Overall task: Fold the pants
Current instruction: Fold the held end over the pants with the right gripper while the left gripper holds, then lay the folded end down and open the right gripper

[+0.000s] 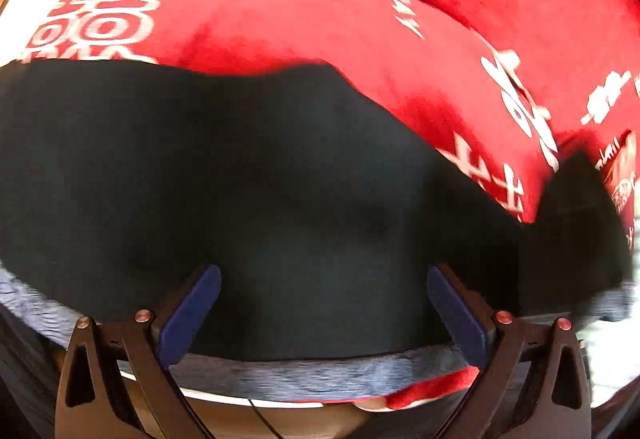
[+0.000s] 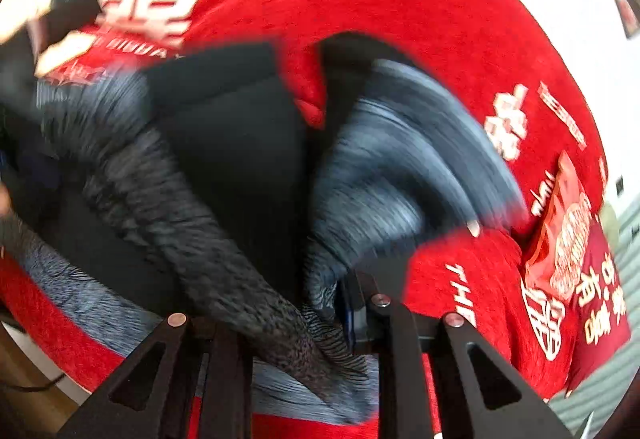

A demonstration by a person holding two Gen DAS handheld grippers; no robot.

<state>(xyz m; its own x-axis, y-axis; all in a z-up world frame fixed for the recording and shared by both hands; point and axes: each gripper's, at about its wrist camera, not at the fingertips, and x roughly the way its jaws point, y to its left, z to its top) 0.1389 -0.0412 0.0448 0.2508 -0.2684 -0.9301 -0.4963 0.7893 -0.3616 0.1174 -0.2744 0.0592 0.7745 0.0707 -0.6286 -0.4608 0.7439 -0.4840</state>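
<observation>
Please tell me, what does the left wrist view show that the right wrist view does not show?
Only the left wrist view: the left gripper, open, with its blue fingers spread over flat black pants.
Only the right wrist view: the right gripper shut on a bunched grey ribbed band, and a red packet.
Both: the pants and the red cloth with white characters.

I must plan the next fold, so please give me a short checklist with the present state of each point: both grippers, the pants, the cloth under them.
1. Right gripper shut on the grey waistband: ok.
2. Left gripper holds fabric: not ok, jaws open, nothing gripped.
3. Black pants lie on the red cloth: ok.
4. Pants flat, no wrinkles: cannot tell, blurred.
5. Red packet clear of the pants: ok.
</observation>
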